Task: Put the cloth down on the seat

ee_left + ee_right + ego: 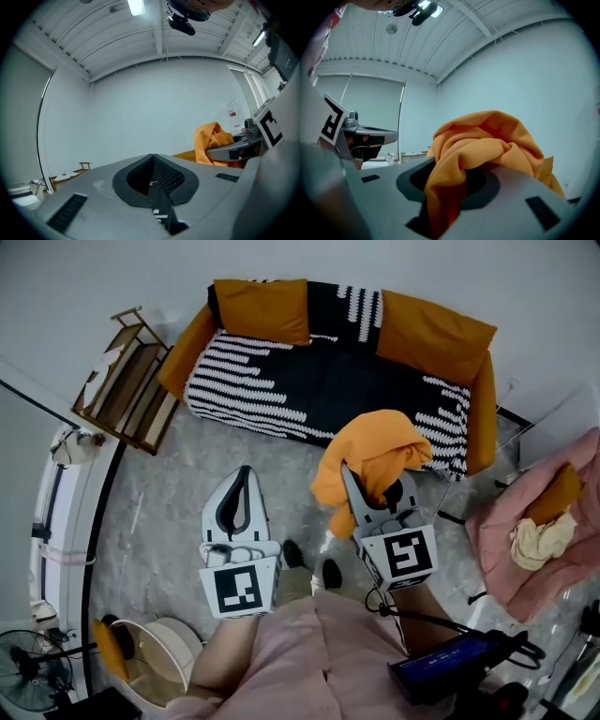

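Striped seat (309, 381) beyond orange cloth (377, 448) in right gripper (352, 480)

The sofa (319, 381) spans the upper centre, with the rack (127, 381) at upper left, the chair (506, 540) at the right edge and the cloth (375, 451) at centre frame, below the sofa.

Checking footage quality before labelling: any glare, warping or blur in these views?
Head view: evenly lit, fisheye curves the sofa edges. Left gripper view: ceiling lamp glares at top, corners vignetted black. Right gripper view: orange cloth slightly soft.
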{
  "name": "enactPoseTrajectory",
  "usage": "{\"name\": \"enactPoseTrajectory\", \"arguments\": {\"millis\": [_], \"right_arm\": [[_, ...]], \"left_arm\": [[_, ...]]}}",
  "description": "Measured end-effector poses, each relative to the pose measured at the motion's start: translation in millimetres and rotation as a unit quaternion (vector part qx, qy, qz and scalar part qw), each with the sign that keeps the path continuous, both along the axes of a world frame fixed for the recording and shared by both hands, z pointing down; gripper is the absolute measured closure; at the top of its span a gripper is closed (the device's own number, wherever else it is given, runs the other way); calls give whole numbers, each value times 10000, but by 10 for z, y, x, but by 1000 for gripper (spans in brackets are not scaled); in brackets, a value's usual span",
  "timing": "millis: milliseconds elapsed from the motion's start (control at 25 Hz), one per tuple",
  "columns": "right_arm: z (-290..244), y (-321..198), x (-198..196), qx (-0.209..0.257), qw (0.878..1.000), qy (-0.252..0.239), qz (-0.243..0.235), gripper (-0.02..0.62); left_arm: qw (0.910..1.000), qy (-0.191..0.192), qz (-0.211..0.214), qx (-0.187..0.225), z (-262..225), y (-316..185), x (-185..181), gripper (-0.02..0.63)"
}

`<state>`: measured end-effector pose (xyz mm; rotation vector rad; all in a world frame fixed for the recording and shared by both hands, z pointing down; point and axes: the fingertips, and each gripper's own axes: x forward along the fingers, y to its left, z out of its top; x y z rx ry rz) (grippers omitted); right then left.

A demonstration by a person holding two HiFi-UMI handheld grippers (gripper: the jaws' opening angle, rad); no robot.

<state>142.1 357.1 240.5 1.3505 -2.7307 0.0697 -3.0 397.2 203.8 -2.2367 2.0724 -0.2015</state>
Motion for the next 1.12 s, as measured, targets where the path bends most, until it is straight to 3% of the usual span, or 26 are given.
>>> {"name": "enactPoseTrajectory", "arguments": {"millis": [400, 760, 1120], "right_arm": [[188, -731, -383, -74, 9997, 218, 53, 468], [266, -1747, -1014, -219, 9986, 363, 314, 468], [51, -2623, -1692, 26, 9984, 426, 381, 466]], "left_arm": [[9999, 144, -87, -23, 202, -732, -478, 595], [9992, 321, 191, -118, 273, -1926, -1152, 595], [9984, 322, 438, 121, 80, -2928, -1749, 595]]}}
